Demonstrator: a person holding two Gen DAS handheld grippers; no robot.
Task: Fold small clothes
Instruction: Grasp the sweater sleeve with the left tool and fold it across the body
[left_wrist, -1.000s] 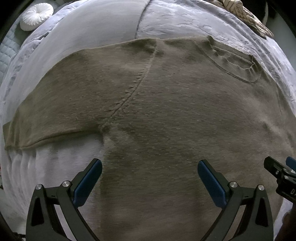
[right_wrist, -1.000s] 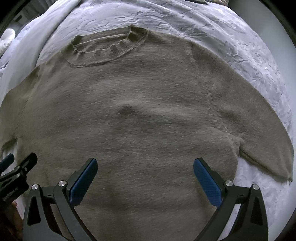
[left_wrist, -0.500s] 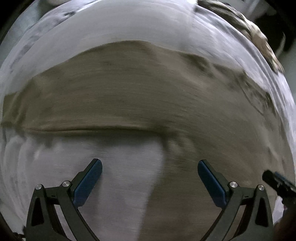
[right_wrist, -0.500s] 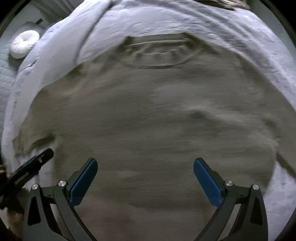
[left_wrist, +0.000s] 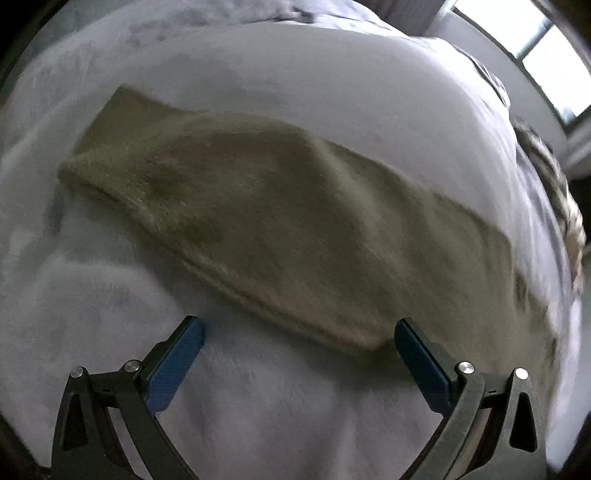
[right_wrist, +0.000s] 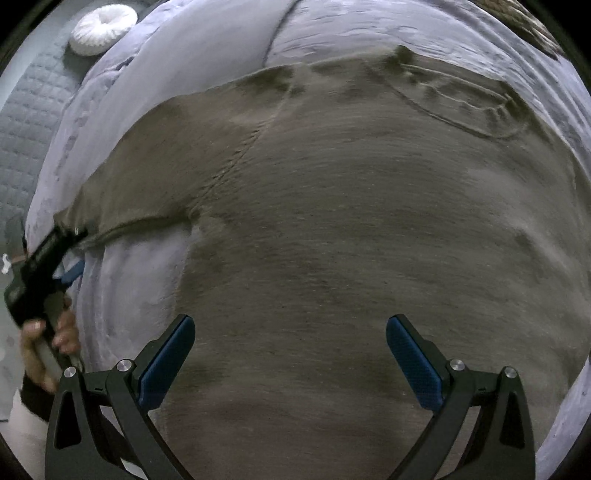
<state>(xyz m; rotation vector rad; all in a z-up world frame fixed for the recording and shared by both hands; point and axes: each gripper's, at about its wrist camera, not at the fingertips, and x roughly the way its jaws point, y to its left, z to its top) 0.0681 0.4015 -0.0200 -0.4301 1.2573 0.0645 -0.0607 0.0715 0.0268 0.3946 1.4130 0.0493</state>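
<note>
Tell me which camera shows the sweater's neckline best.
The right wrist view. The ribbed neckline of the sweater lies in plain sight at the upper right, though slightly blurred. The left wrist view shows only one sleeve stretched across the bedding, with no neckline in frame.

The sweater (right_wrist: 351, 229) lies flat on the bed (right_wrist: 192, 48), its collar (right_wrist: 469, 99) toward the far edge. One sleeve (left_wrist: 258, 221) reaches out to the bed's left side. The left claw (left_wrist: 299, 347) sits at that sleeve. The right claw (right_wrist: 290, 343) is over the sweater's middle.
</note>
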